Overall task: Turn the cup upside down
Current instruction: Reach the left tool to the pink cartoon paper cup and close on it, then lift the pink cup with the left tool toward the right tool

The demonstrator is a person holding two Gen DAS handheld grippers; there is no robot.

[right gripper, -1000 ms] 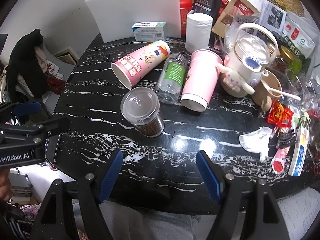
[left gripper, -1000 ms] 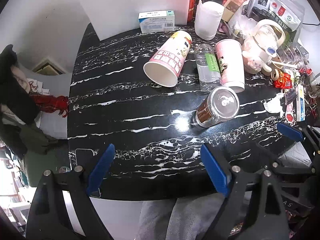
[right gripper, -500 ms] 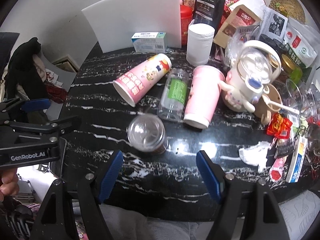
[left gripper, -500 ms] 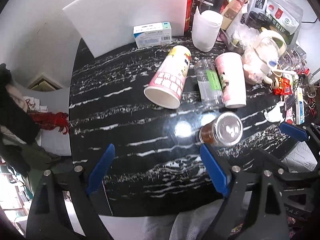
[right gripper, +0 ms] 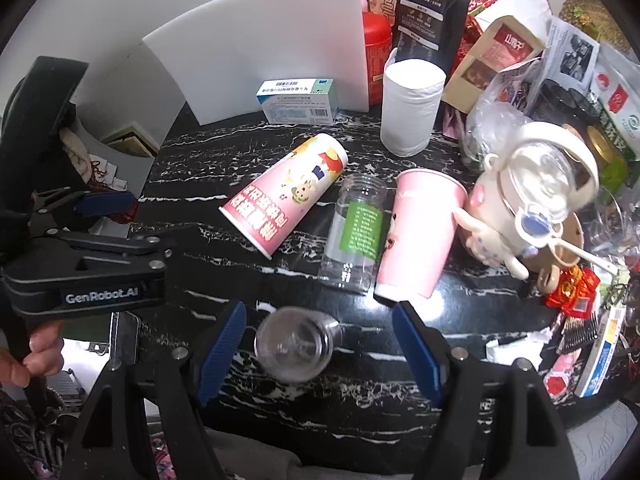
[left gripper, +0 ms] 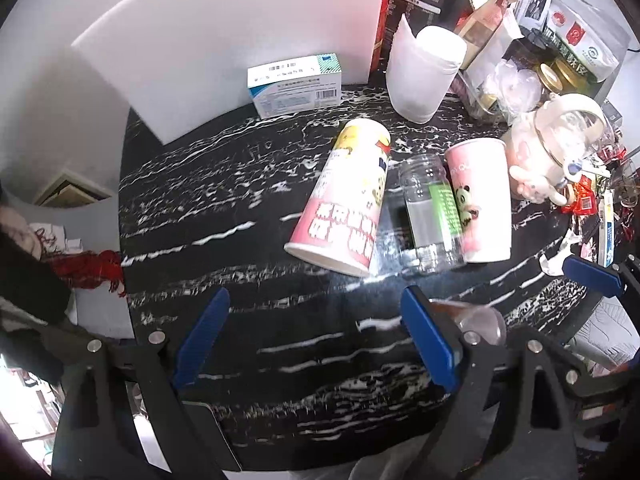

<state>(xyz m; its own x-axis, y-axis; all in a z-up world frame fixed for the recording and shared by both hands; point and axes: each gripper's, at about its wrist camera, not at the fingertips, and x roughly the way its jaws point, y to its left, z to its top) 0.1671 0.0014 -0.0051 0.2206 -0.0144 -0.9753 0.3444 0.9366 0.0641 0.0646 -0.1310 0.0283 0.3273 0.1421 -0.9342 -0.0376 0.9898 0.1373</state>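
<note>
Both grippers gape wide and empty: the right gripper (right gripper: 319,344) frames a clear cup (right gripper: 295,343) untouched, the left gripper (left gripper: 314,334) over bare tabletop (left gripper: 256,280).

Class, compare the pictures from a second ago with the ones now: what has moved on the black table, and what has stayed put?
The clear plastic cup now sits nearer the table's front edge, between the right gripper's open fingers; earlier it lay further in, near the pink cups. Whether it or the cameras moved is unclear. Neither gripper has closed on anything; the left gripper is open too. The two pink paper cups and bottle lie as before.
</note>
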